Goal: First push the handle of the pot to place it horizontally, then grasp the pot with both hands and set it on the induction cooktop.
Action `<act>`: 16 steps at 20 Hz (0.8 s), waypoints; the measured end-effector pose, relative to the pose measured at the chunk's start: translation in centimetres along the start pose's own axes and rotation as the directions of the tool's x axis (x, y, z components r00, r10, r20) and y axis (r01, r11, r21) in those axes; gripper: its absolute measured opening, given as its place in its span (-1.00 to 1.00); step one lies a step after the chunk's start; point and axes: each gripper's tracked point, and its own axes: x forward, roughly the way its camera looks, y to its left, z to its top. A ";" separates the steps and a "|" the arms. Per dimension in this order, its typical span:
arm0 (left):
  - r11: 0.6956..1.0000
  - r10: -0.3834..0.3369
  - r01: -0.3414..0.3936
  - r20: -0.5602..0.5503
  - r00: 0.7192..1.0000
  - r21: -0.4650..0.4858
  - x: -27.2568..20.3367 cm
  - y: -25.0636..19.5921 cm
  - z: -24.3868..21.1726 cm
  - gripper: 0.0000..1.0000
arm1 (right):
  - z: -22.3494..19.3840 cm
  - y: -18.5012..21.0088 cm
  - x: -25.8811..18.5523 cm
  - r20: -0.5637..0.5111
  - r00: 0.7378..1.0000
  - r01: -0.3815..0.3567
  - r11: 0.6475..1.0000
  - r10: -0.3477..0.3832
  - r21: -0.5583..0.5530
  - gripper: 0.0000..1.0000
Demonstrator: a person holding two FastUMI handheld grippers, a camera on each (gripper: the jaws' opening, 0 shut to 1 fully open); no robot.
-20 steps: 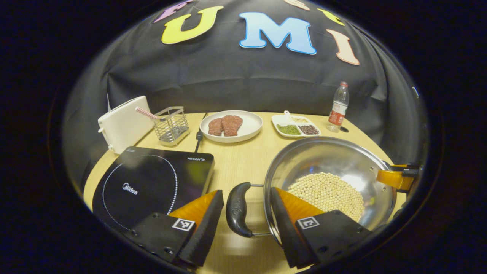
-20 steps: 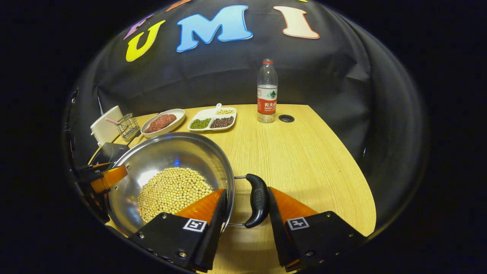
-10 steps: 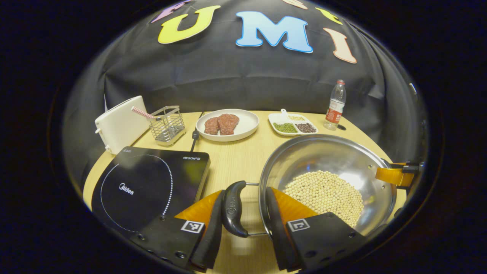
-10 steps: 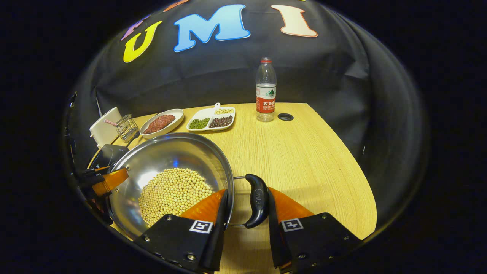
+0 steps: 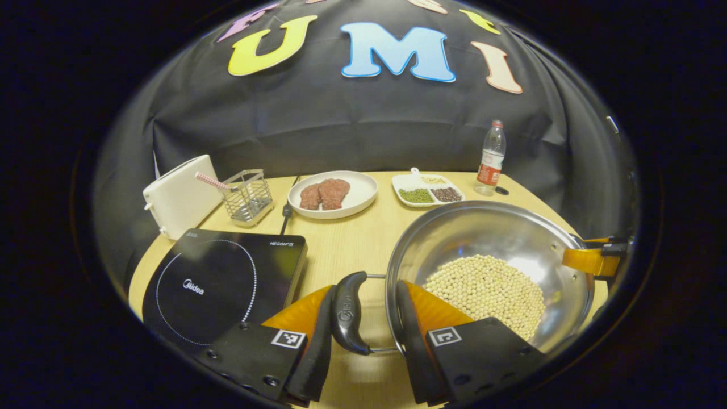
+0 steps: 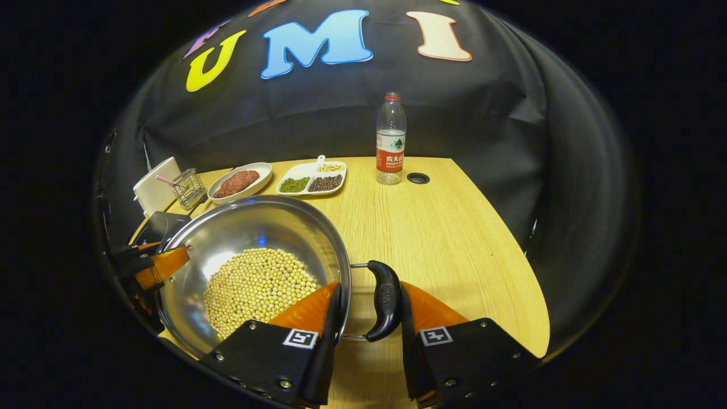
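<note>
Grasp step: left gripper (image 5: 363, 318) clamps pot (image 5: 488, 250) rim plus left handle (image 5: 347, 312), right gripper (image 6: 368, 309) likewise on right handle (image 6: 386, 300); pot right of cooktop (image 5: 221, 281), next needs level lift leftward.

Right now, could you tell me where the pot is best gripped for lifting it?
By its two black side handles, one gripper from each end. They stick out opposite each other beyond the rim of the pot, and each gripper's jaws straddle handle and rim; the beans favour a level lift.
</note>
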 end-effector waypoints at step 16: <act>0.999 -0.038 0.038 0.053 0.998 0.006 -4.6 5.9 1.0 0.19 | 0.3 5.7 -6.5 0.054 0.997 0.062 0.998 -0.062 0.009 0.02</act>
